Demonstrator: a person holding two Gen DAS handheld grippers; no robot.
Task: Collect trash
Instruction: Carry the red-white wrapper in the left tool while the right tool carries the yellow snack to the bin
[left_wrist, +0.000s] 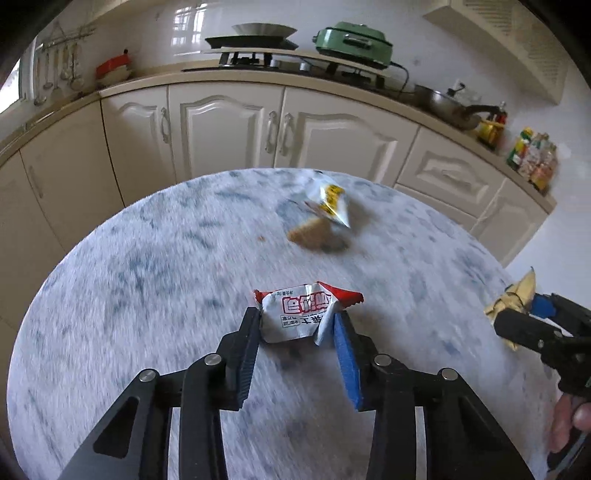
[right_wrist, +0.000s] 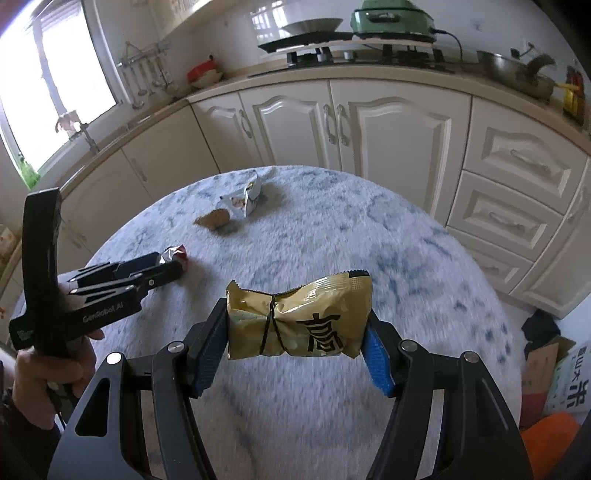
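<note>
A crumpled red and white wrapper sits low over the marbled round table, and my left gripper is shut on it, a pad pressing each side. The right wrist view shows that gripper at the left with the wrapper at its tip. My right gripper is shut on a gold snack packet tied with a dark band, held above the table; the left wrist view has it at the right edge. Farther back lie a yellow and white wrapper and a brown scrap.
Cream kitchen cabinets curve behind the table, under a counter with a stove, a green appliance, a pan and bottles. Bags and a box stand on the floor to the right of the table.
</note>
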